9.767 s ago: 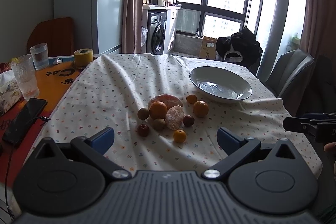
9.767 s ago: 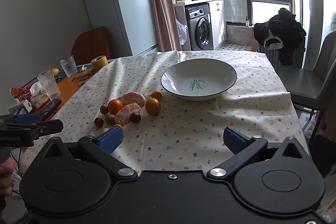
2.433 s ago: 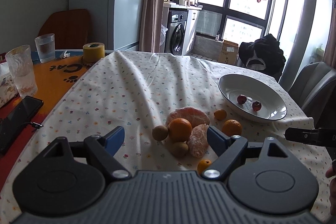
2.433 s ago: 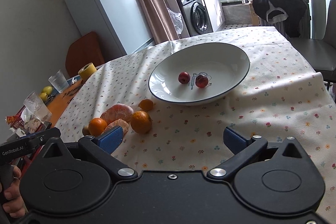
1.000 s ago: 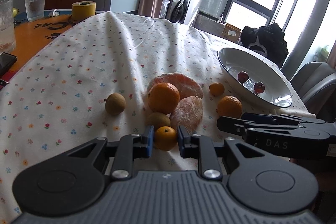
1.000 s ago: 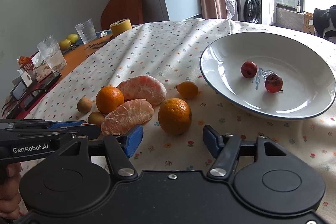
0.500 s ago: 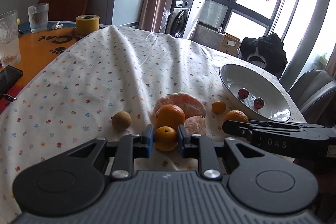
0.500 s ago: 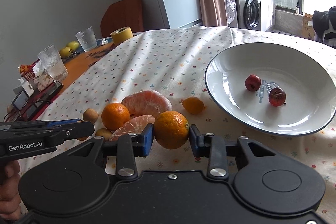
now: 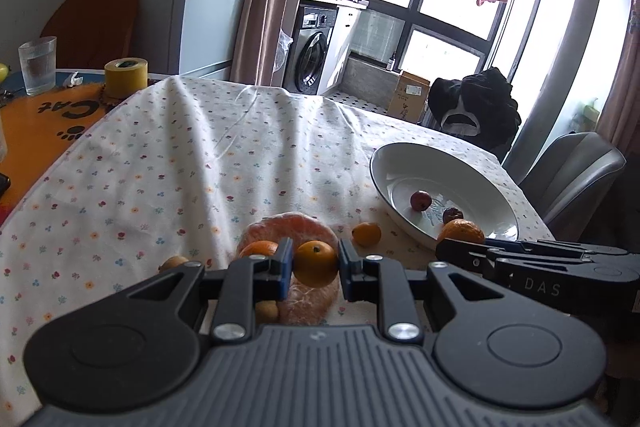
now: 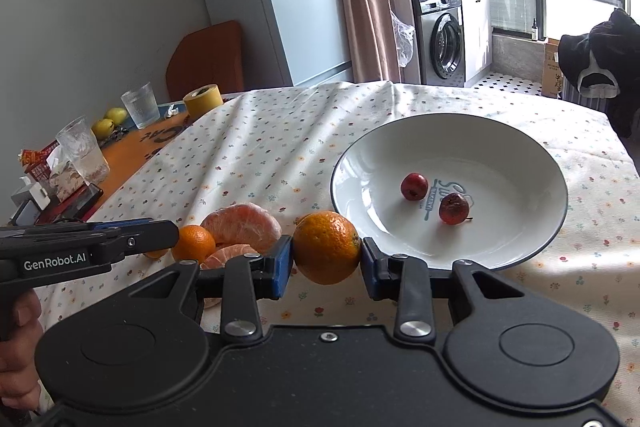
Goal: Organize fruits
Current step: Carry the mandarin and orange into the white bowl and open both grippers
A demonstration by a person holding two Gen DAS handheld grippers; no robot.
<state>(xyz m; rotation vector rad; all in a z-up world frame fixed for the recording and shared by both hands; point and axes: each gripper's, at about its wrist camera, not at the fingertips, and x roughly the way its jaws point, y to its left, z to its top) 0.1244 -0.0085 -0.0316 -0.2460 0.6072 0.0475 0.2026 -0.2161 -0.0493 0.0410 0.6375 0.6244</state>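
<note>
Beside bowl (image 10: 556,223), right gripper (image 10: 326,261) grips orange (image 10: 326,247); left gripper (image 9: 314,267) seemingly clamps mandarin (image 9: 316,263).

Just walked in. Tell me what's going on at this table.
A person is sorting fruit into a white bowl with two handheld grippers. The left gripper is shut on a small tangerine, the right gripper on an orange beside the bowl's rim. Two small red fruits lie in the bowl; peeled citrus and other fruit remain on the tablecloth.

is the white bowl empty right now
No, the white bowl holds two small red fruits near its middle, as the right wrist view shows.
</note>
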